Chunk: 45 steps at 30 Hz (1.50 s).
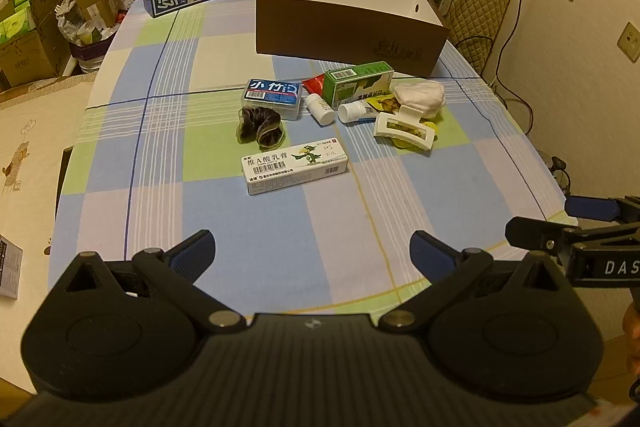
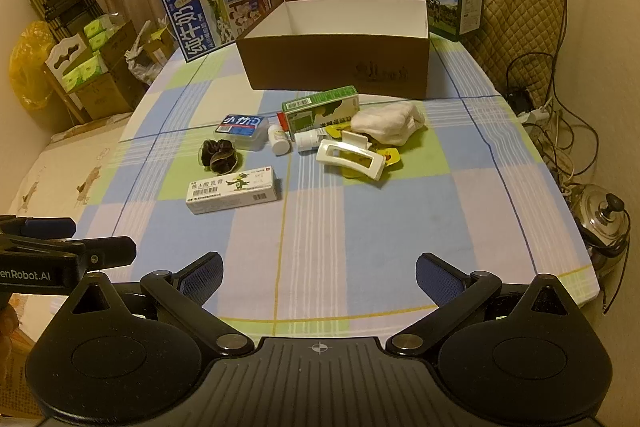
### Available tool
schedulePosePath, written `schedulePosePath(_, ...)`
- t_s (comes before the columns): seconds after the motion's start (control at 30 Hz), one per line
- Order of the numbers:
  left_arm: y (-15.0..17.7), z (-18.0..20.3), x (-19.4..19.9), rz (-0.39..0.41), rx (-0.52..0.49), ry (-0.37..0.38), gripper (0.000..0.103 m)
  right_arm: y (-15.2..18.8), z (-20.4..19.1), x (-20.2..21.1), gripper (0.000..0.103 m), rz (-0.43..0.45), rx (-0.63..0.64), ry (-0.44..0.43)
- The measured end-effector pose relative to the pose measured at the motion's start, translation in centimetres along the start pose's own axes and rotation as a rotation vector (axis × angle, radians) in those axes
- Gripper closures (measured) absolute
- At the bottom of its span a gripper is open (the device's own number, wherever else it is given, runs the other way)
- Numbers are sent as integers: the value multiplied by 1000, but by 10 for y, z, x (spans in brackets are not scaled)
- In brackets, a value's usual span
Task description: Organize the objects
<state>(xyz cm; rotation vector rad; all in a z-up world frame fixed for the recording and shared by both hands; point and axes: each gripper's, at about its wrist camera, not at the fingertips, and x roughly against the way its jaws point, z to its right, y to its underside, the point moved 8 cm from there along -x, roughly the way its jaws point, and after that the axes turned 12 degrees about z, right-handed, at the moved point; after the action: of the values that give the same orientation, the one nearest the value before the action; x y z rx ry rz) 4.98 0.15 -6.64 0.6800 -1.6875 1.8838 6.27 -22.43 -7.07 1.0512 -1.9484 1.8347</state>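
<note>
Both claws, left (image 1: 312, 247) and right (image 2: 318, 269), gape empty over near table edge; start with ointment box (image 2: 234, 190), pinching long sides, then brown box (image 2: 340, 75)

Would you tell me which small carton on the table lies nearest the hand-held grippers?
The white ointment carton, lying alone in front; the green carton sits back by the brown box.

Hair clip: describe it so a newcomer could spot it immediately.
Start at the big brown box on the checked tablecloth. Among the small items in front of it, the hair clip lies nearest the right gripper, below the white cloth. It is the only white claw-shaped frame.
</note>
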Motion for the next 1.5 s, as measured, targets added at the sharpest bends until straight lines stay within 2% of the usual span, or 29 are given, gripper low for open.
schedulePosePath(0.9, -8, 0, -1, -3, 2, -3, 1, -7, 4, -5, 2, 6, 8, -11)
schedulePosePath(1.5, -16, 5, -22, -15, -3, -14, 1, -11, 18, -15, 2, -9, -1, -13)
